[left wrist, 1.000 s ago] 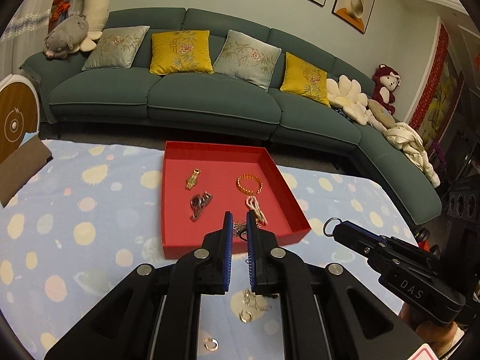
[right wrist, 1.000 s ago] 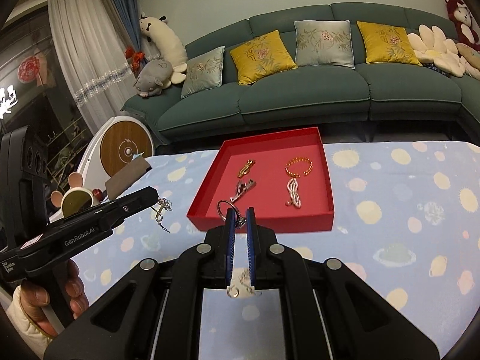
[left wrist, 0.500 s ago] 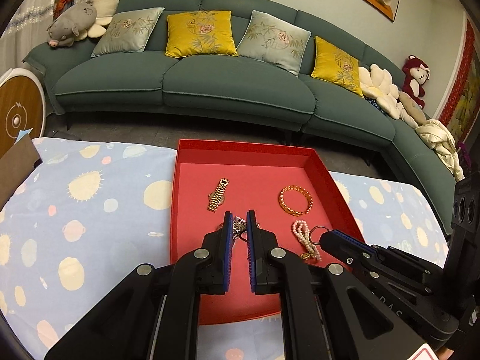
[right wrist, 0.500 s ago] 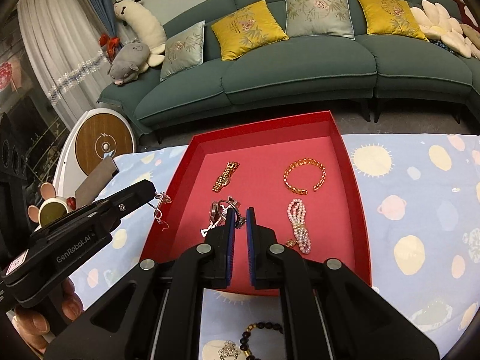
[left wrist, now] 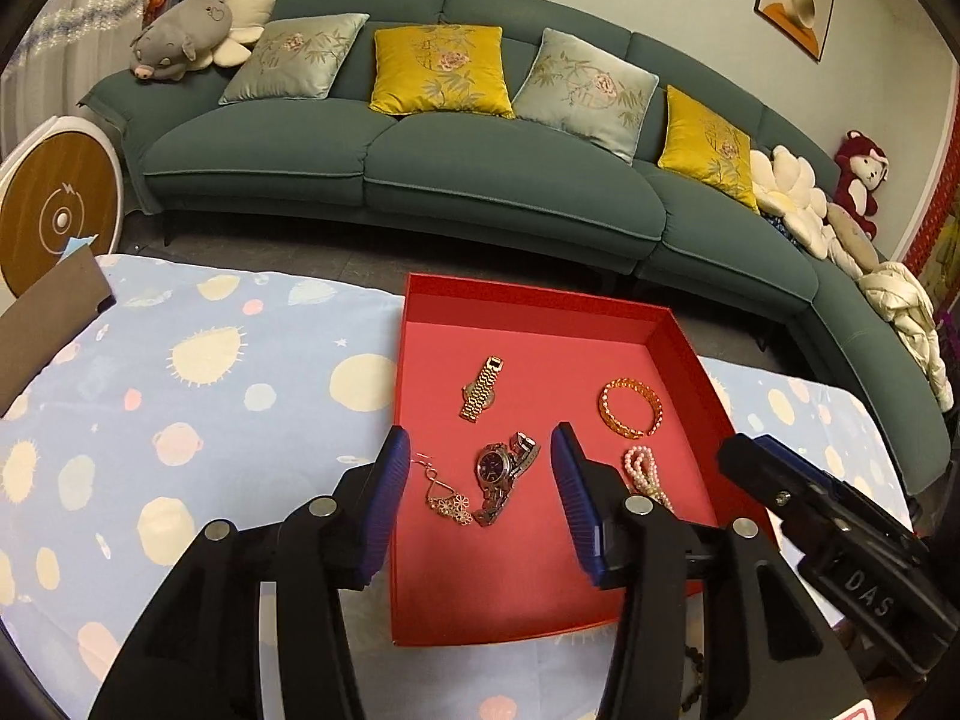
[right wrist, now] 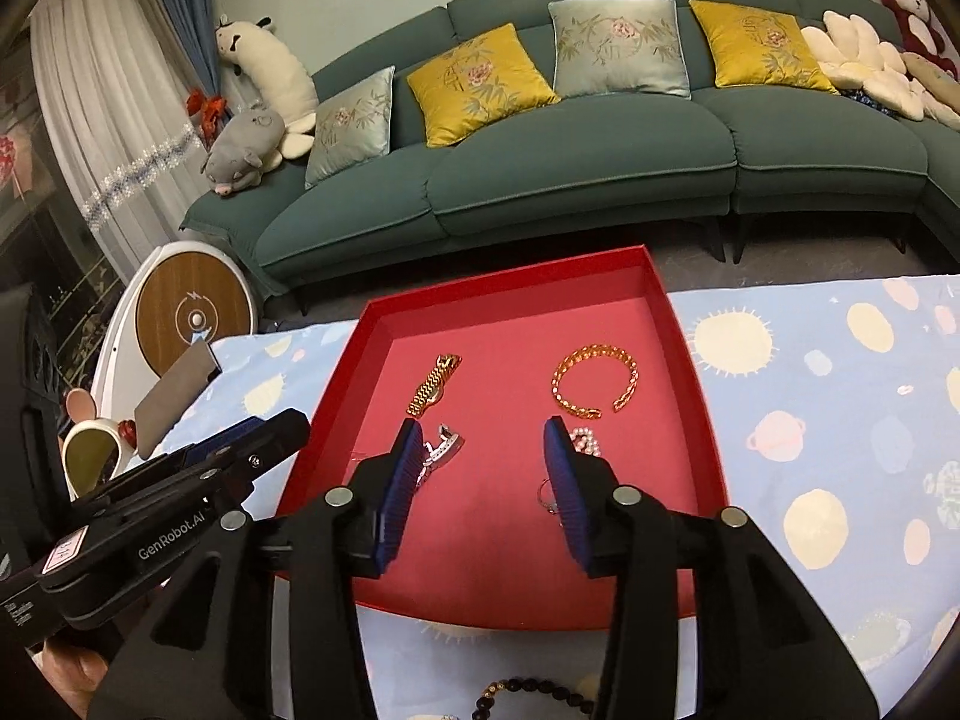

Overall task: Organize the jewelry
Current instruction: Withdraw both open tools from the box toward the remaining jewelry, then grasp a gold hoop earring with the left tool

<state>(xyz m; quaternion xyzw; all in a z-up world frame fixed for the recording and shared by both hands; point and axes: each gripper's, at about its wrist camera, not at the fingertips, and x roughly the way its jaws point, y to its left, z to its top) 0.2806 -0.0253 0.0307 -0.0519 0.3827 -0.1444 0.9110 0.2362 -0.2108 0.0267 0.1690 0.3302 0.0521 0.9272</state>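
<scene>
A red tray (left wrist: pixel 414 360) (right wrist: pixel 678 324) sits on the blue patterned tablecloth. In it lie a gold watch (left wrist: pixel 482 387) (right wrist: pixel 433 384), a gold bracelet (left wrist: pixel 631 408) (right wrist: pixel 594 381), a pearl bracelet (left wrist: pixel 647 471) (right wrist: pixel 585 439), a silver watch (left wrist: pixel 501 477) (right wrist: pixel 441 455), a flower earring chain (left wrist: pixel 445 495) and a small ring (right wrist: pixel 547 495). My left gripper (left wrist: pixel 477 495) is open and empty just above the silver watch and the earring chain. My right gripper (right wrist: pixel 480 480) is open and empty over the tray's near half; its left finger hides part of the silver watch.
A dark bead bracelet (right wrist: pixel 528 693) lies on the cloth in front of the tray. A brown card (left wrist: pixel 42 324) sits at the table's left edge. A green sofa (left wrist: pixel 420 168) stands behind the table. A cup (right wrist: pixel 90 456) stands at the left.
Both grippers moved forward over the tray and opened. The earring chain left the left gripper and the ring left the right one; both now lie in the tray.
</scene>
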